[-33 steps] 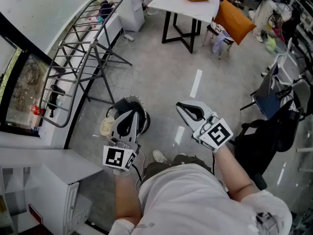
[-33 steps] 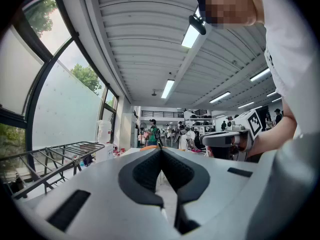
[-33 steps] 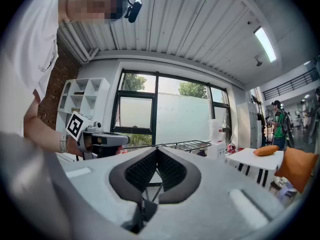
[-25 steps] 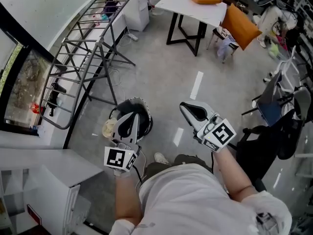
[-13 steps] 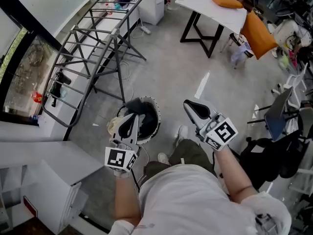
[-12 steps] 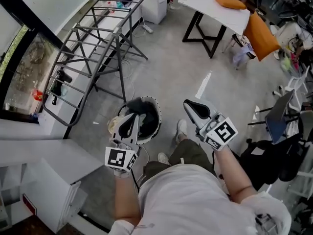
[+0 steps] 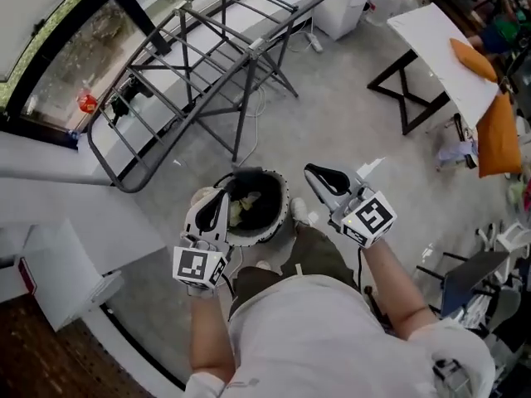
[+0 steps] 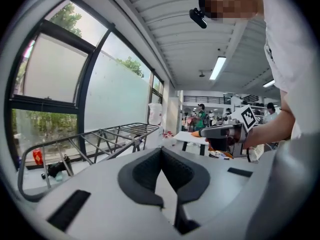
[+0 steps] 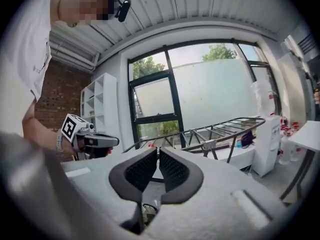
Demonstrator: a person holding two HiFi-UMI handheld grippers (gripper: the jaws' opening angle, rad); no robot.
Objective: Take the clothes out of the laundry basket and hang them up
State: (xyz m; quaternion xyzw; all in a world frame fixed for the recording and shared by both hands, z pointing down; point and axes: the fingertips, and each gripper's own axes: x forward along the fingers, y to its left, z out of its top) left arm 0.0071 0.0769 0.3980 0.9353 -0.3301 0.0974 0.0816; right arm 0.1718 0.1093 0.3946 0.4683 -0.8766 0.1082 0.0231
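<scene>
1. The left gripper has its jaws pressed together with nothing between them. The right gripper is closed and empty too.
2. The laundry basket stands on the floor below and between the two grippers. It is just right of the left one and left of the right one. The clothes, a pale crumpled bundle against a dark inside, lie in it.
3. The drying rack stands ahead of both grippers, beyond the basket. Its nearer bars look bare.
4. The step in hand looks like the reach into the basket, and no garment is out yet. To do it well, spread one gripper's jaws before lowering and tip it down from its near-level pose. Come in over the rim, not against the wall.
5. Pinch one layer near an edge so a single garment lifts free. The soft pile will likely drag its neighbours along, so the other gripper can hold the rest down.
6. The cube on each gripper shows a black-and-white square pattern, which is not text. No brand or label can be read, and a red patch on the white cabinet is too small to make out.
</scene>
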